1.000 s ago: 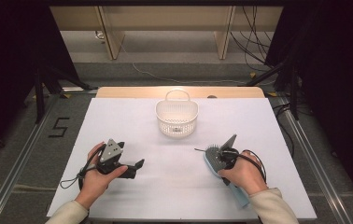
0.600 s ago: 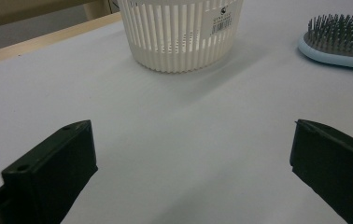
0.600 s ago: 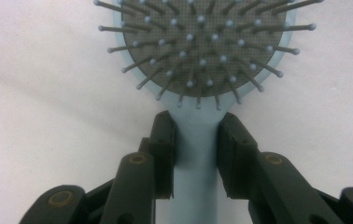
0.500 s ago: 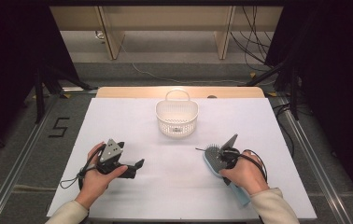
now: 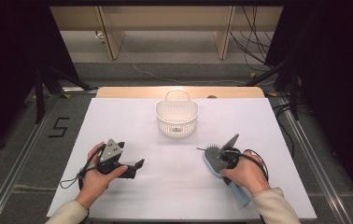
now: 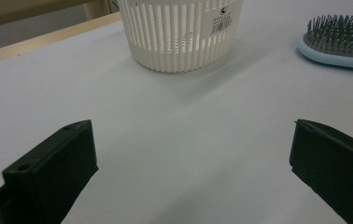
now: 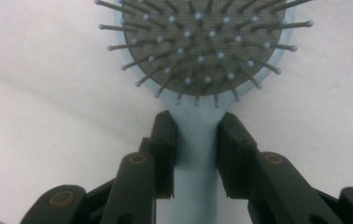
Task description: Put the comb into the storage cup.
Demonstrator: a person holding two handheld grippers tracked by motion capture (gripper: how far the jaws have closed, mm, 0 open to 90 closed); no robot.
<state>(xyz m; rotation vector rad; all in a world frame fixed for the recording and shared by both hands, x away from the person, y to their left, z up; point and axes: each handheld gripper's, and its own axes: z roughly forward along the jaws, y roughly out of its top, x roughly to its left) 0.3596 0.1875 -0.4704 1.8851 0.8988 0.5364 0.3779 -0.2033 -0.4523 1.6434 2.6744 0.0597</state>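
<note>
Smooth pale-blue plastic hairbrush (image 7: 197, 140), slatted glossy white plastic basket (image 6: 179, 32), matt white counter (image 5: 132, 121), matt black gripper (image 7: 195, 140)

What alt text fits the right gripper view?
The right gripper has its two black jaws closed on the neck of a light blue hairbrush, just below its grey bristle pad. The brush lies bristles-up on the white table.

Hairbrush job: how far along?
Done: the right gripper is shut on the hairbrush at its neck. In hand: the brush lies bristles-up on the table, not yet lifted. Left, probably: carrying it to the basket, which stands apart toward the far edge and looks empty. The left gripper is open on the table with nothing between its jaws.
</note>
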